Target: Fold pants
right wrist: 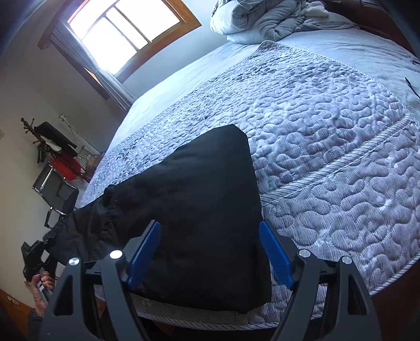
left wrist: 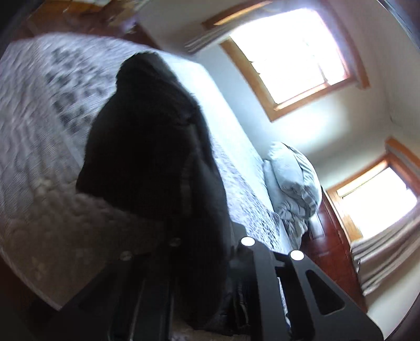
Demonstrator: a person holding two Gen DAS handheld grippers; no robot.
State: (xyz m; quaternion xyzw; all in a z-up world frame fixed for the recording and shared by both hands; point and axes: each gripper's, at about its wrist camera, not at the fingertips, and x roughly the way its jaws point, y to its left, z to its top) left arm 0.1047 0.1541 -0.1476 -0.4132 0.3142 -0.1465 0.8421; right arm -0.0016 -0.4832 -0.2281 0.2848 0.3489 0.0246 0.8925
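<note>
Black pants (right wrist: pixel 199 199) lie on the quilted bed (right wrist: pixel 328 147) near its front edge, folded into a rough wedge. My right gripper (right wrist: pixel 210 251) is open, its blue pads (right wrist: pixel 145 249) either side of the near part of the pants, not gripping. My left gripper (right wrist: pixel 36 258) shows at the far left of the right wrist view, holding the gathered waistband end of the pants off the bed's side. In the left wrist view the pants (left wrist: pixel 147 147) hang dark and close between the fingers (left wrist: pixel 262 283), reaching back onto the bed (left wrist: pixel 39 131).
A crumpled grey duvet (right wrist: pixel 265 18) lies at the head of the bed. A chair and a coat rack with clothes (right wrist: pixel 56 162) stand by the wall on the left. Windows (right wrist: pixel 123 28) shine brightly. A thin black cable (right wrist: pixel 412 86) lies at the right.
</note>
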